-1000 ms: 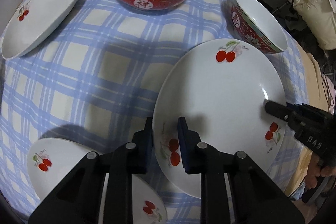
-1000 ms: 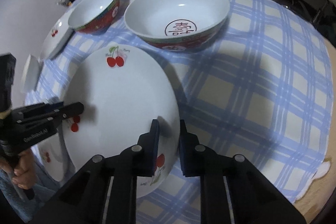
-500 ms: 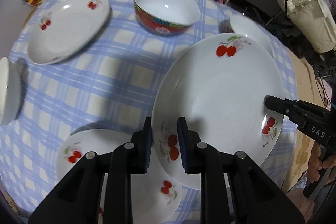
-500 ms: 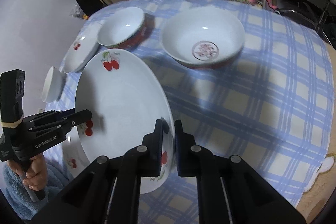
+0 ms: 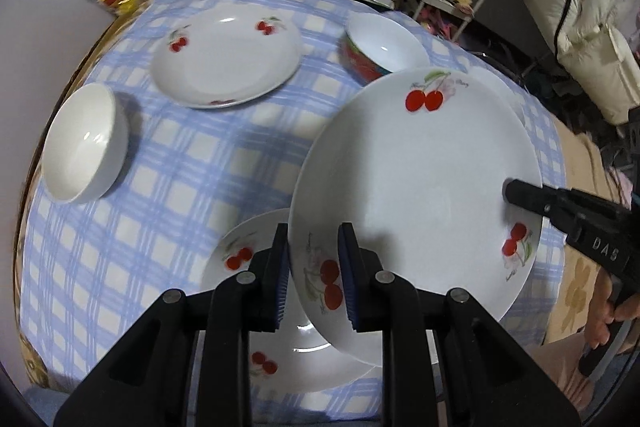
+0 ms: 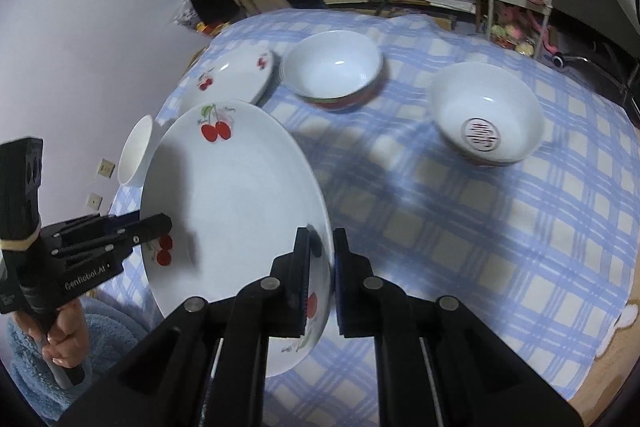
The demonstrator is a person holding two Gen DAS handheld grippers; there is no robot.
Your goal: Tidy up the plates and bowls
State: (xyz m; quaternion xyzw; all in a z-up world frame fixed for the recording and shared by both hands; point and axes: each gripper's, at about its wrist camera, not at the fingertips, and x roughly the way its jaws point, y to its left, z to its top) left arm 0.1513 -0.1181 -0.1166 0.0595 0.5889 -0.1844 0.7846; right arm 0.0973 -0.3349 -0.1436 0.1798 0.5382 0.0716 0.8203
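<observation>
Both wrist views steeply downward, close, sharing large plate

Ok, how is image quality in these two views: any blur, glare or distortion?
Left wrist view: strong fisheye bending, the tablecloth slightly blurred, the held plate sharp with soft finger shadows. Right wrist view: same bending, small glints in the bowls, cloth checks smeared, dim shelves behind.

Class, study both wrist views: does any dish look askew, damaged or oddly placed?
Only the large cherry plate is off the table, tilted, gripped at opposite rim edges by the left gripper and right gripper. No chips or spills show.
</observation>
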